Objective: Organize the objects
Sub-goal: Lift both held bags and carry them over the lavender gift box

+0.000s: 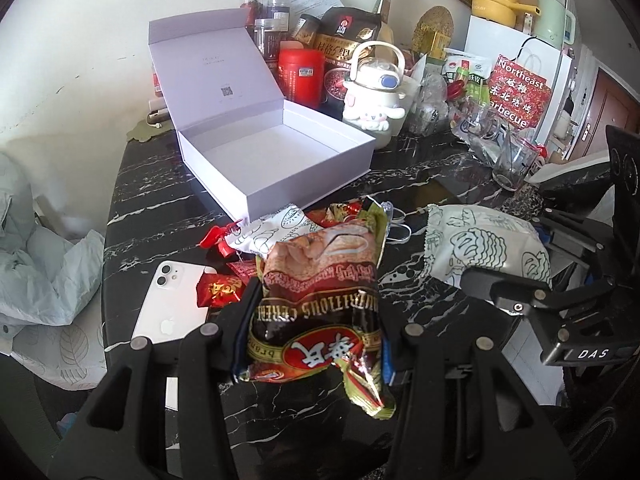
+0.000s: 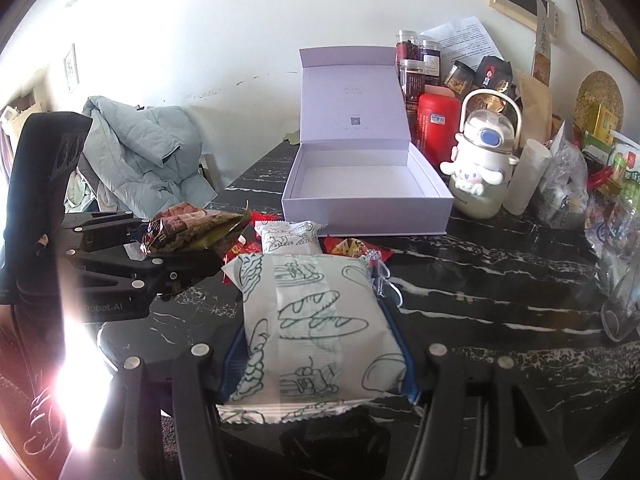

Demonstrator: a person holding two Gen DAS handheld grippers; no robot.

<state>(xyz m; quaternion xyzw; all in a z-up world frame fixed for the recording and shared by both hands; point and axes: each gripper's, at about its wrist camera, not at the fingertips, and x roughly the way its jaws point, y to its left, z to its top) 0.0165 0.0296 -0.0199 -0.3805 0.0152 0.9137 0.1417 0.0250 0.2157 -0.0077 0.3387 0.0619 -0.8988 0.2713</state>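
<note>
We hold two snack bags up over the dark table. Our left gripper is clamped on the brown cereal bag, and our right gripper is clamped on the white bread bag. Each bag's long side points away from us, toward the white box. The box sits straight ahead, past the candies. Its lid stands open and it looks empty inside. We think the left bag is nearer to it.

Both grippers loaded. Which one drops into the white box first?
Probably left: its cereal packet hangs almost directly before the open white box. The right gripper, holding the bread packet, sits further off to the side.
</note>
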